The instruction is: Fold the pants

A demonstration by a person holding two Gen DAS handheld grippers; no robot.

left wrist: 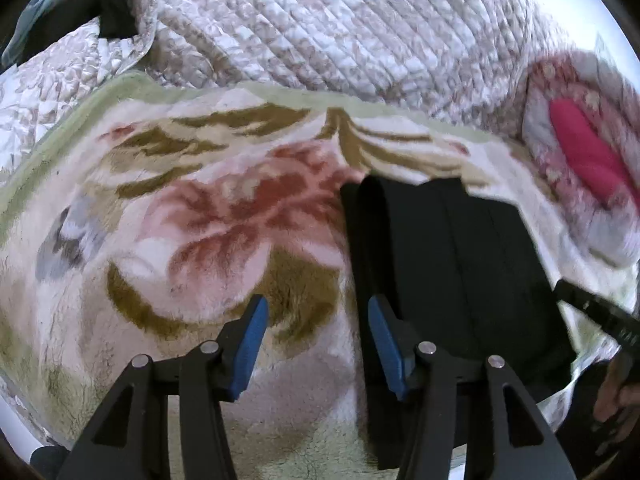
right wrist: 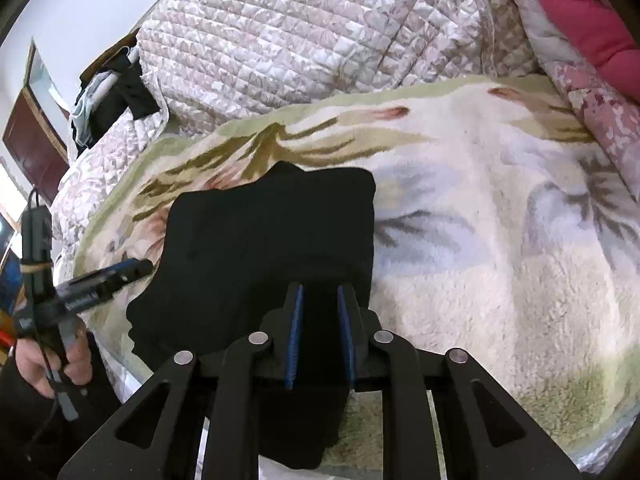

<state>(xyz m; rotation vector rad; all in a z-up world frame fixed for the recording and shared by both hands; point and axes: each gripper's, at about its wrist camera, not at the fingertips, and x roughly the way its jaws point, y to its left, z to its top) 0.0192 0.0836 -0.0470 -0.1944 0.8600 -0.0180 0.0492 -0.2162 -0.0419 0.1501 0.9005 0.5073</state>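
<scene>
Pants (right wrist: pixel 272 248), black and folded, lie on a flowered blanket (right wrist: pixel 480 280) on the bed. Left tongs (left wrist: pixel 316 320) stand wide and empty at their left edge; right tongs (right wrist: pixel 319 300) hover narrow above them, gripping nothing.

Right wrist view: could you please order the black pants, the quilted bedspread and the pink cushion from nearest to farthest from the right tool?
1. Black pants: directly under and ahead of the right tool, on the floral blanket.
2. Quilted bedspread: beyond the blanket's far edge, upper centre.
3. Pink cushion: far upper right corner.
</scene>
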